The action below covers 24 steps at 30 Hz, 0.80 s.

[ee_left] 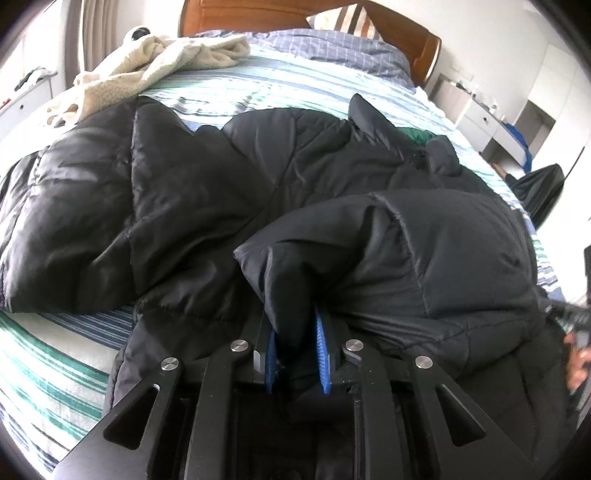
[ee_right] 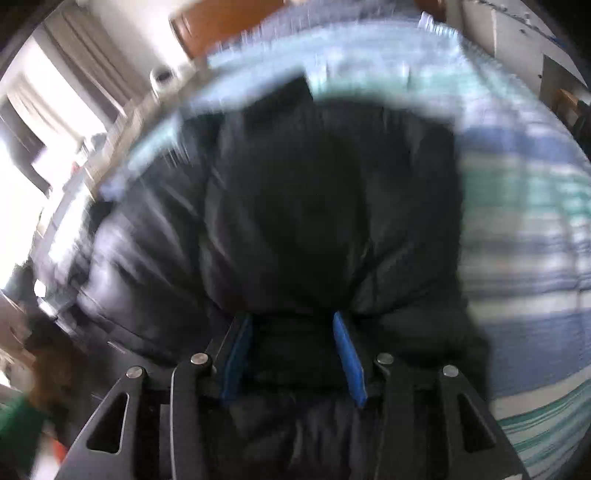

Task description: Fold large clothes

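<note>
A large black puffer jacket (ee_left: pixel 207 192) lies spread across the striped bed. My left gripper (ee_left: pixel 297 332) is shut on a thick fold of the jacket near its front edge, and the fold bulges up and to the right of the blue pads. In the blurred right wrist view the same black jacket (ee_right: pixel 295 206) fills the middle. My right gripper (ee_right: pixel 291 332) has a thick bunch of jacket fabric pinched between its blue pads.
A cream fleece blanket (ee_left: pixel 155 70) lies at the bed's far left. A wooden headboard (ee_left: pixel 243 14) and striped pillow (ee_left: pixel 351 20) are at the back. White drawers (ee_left: pixel 491 122) stand at the right. The striped bed sheet (ee_right: pixel 524 229) shows right of the jacket.
</note>
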Each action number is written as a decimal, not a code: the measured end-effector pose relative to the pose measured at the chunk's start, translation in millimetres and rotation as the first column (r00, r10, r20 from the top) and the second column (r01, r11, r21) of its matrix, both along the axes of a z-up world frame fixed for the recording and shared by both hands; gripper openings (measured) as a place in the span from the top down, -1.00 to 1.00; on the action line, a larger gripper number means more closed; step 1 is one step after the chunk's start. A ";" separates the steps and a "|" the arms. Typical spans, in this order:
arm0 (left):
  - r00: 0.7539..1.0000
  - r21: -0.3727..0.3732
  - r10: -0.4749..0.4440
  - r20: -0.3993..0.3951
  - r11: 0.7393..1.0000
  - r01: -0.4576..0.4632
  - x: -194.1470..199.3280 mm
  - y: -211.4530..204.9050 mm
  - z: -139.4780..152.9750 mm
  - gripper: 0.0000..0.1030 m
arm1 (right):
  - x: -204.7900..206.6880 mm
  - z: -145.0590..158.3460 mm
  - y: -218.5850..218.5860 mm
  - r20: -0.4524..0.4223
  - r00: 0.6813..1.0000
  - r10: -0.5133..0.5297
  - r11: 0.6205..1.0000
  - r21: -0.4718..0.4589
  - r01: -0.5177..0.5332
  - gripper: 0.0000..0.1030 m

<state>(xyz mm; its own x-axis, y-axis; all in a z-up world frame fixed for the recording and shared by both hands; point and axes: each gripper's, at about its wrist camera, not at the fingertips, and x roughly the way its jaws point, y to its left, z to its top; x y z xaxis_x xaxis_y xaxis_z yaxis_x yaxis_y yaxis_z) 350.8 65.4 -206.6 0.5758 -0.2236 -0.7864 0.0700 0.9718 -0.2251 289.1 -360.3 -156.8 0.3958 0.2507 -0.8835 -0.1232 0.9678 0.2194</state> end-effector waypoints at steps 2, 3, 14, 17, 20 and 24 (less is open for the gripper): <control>1.000 0.031 0.006 -0.013 1.000 -0.005 -4.0 0.0 8.6 0.49 | -9.5 14.2 6.1 0.033 0.998 -0.045 0.998 -0.051 0.047 0.10; 1.000 0.041 0.011 -0.011 0.999 -0.010 -11.1 1.2 15.6 0.38 | -18.2 25.5 9.5 0.064 0.996 -0.057 0.997 -0.057 0.061 0.09; 0.986 -0.010 0.154 0.060 0.988 -0.154 -92.1 109.8 78.0 -0.84 | -171.4 92.2 59.8 0.274 0.958 0.084 0.996 -0.047 -0.074 -0.83; 0.943 -0.010 0.327 0.070 0.945 -0.327 -89.9 171.0 79.0 -0.86 | -190.5 90.8 74.5 0.268 0.960 0.084 0.996 -0.035 -0.078 -0.83; 0.851 0.003 0.524 0.048 0.852 -0.524 -83.5 241.7 60.0 -0.85 | -200.9 90.2 88.7 0.266 0.959 0.092 0.996 -0.020 -0.090 -0.83; 0.693 -0.071 0.717 -0.078 0.689 -0.721 -79.5 321.7 20.2 -0.85 | -208.1 92.5 108.0 0.262 0.956 0.134 0.991 -0.011 -0.136 -0.83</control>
<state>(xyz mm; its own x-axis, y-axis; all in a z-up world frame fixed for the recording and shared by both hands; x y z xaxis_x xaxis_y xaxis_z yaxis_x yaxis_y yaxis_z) 271.3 387.2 -186.4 0.5579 0.1754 -0.8112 -0.6530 0.6961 -0.2985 80.9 -252.3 -64.3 0.5747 0.3238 -0.7515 -0.3067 0.9367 0.1690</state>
